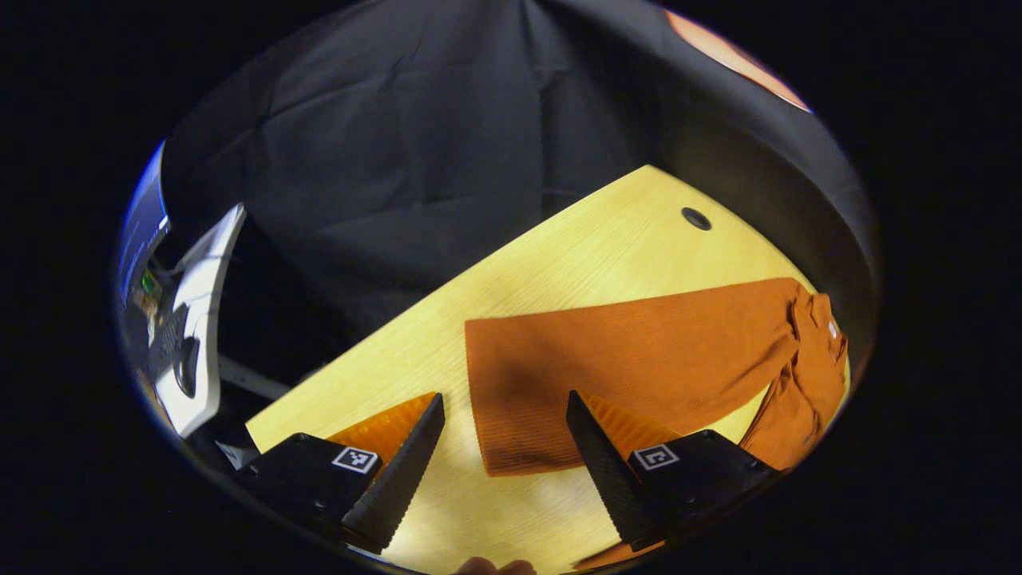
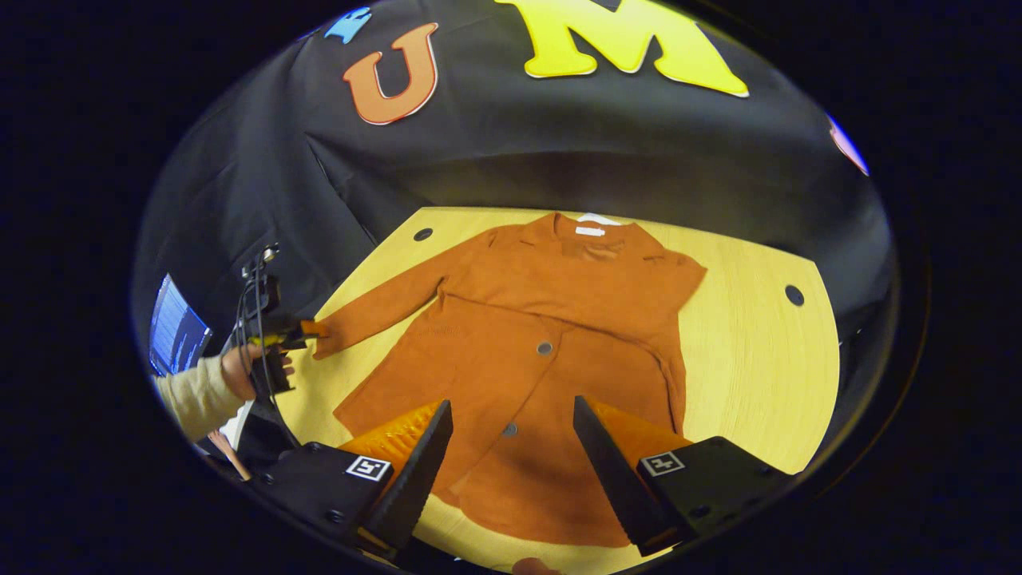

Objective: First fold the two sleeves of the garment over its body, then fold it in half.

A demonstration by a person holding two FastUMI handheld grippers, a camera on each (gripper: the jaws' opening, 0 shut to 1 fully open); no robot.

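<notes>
The rust-orange knitted coat [image 2: 543, 351] lies flat on the pale wooden bench [image 2: 750, 351]; its outstretched sleeve [image 1: 639, 351] lies at twelve o'clock of the left claw [image 1: 503, 431] — jaws wide. Pinch the cuff [image 1: 511, 415] squarely and lay it straight across the body. The right claw [image 2: 511, 439] hovers wide over the hem.

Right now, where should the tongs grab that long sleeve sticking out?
Probably the cuff of the outstretched sleeve, coming from its open end along the table. It lies flat and straight, and the left tongs already face it, open.
</notes>
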